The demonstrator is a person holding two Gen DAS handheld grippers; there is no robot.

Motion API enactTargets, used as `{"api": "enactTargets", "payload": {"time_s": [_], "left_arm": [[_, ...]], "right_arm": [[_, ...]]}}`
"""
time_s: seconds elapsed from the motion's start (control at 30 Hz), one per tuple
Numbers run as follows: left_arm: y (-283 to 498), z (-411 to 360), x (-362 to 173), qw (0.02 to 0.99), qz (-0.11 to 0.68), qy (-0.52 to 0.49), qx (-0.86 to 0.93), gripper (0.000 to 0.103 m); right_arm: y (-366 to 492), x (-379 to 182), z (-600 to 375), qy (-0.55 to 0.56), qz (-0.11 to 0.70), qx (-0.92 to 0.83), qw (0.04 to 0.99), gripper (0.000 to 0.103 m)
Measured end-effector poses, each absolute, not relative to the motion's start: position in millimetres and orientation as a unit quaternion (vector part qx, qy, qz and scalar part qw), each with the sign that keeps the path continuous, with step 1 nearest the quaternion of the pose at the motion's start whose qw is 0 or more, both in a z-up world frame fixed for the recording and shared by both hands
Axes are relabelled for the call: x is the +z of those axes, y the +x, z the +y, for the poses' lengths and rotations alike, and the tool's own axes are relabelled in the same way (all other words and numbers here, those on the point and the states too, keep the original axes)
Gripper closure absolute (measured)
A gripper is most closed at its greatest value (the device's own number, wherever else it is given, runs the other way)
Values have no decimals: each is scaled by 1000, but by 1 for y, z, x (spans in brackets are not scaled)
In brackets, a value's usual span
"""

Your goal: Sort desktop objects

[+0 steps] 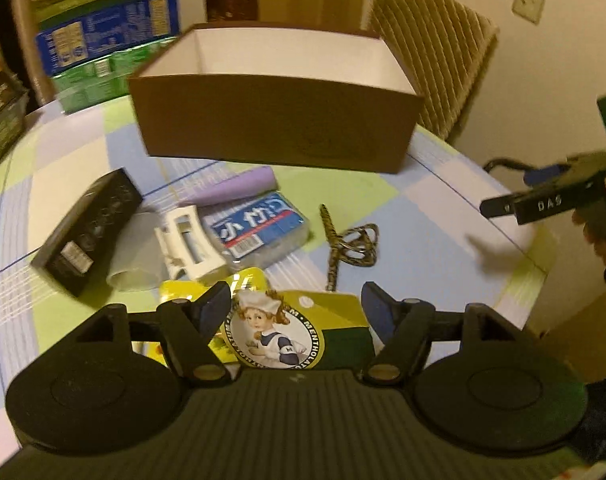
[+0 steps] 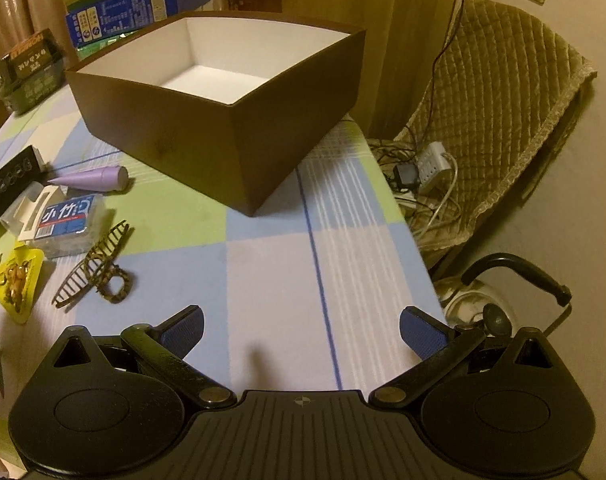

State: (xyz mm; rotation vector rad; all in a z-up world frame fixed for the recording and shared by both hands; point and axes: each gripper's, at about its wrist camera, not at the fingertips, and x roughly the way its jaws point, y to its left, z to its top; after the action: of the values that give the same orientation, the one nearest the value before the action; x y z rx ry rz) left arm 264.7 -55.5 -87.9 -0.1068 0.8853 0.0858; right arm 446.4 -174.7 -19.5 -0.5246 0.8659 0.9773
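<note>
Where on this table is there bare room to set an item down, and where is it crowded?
Bare cloth lies between the brown box, the hair claw and the table's chair-side edge. The brown box looks empty too. Crowded: the pile around the tissue pack and black box.

Legible markings, located relative to the open brown cardboard box [image 1: 275,120] with white lining.

Yellow-and-green card pack [image 1: 303,336], nearest the camera in front of the box: a round emblem showing a nurse figure, ringed by the word "MENTHOLATUM", partly cut off.

Clear-wrapped blue tissue pack [image 2: 65,216], in front of the box to its left: large white Chinese characters "小竹"; smaller print and barcode unreadable.

Black bar on the right tool [image 1: 543,204], right of the box: white letters "DAS".

Dark green carton [image 2: 29,68], left of the box: orange lettering, too blurred to read.
</note>
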Motion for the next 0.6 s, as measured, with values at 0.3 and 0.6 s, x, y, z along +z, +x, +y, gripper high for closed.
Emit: {"api": "enactTargets", "payload": {"time_s": [0.3,0.6], "left_arm": [[258,-33,-76,907,392,-125,95,32],[272,-17,-72,904,391,-98,144,37]], "right_arm": [[449,-25,-173,-242,407,454,755,2],[444,-17,-171,-244,393,477,748,2]]}}
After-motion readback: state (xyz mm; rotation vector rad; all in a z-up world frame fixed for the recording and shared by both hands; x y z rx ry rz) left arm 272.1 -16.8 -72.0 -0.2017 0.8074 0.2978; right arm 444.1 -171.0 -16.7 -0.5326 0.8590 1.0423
